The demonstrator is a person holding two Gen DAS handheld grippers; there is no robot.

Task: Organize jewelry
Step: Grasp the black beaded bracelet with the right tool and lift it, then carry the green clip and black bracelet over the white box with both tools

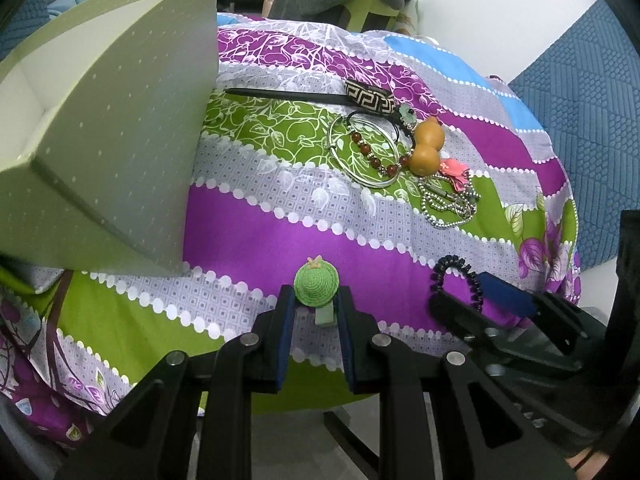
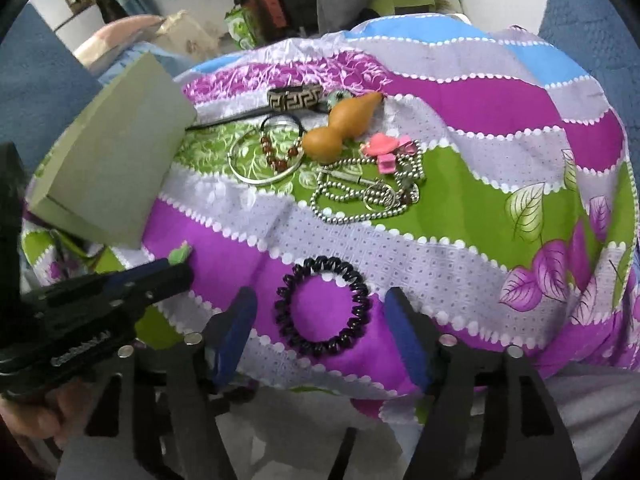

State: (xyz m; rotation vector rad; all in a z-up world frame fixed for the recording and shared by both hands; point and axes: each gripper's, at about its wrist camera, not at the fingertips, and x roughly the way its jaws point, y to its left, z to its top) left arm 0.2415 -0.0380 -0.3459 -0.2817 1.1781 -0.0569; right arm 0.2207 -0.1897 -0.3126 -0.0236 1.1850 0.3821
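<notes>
Left hand-held gripper (image 1: 316,300) pinches the green hat clip (image 1: 316,280); right hand-held gripper (image 2: 320,312) gapes wide around the black coil tie (image 2: 322,306).

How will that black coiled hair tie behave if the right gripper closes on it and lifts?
The black coiled hair tie is a thin open spiral ring, so it will probably squash and spring rather than stay stiff. It looks light and should lift easily. It lies flat between the open fingers of the right gripper, so the smooth coils might slip unless pinched across the ring.
</notes>
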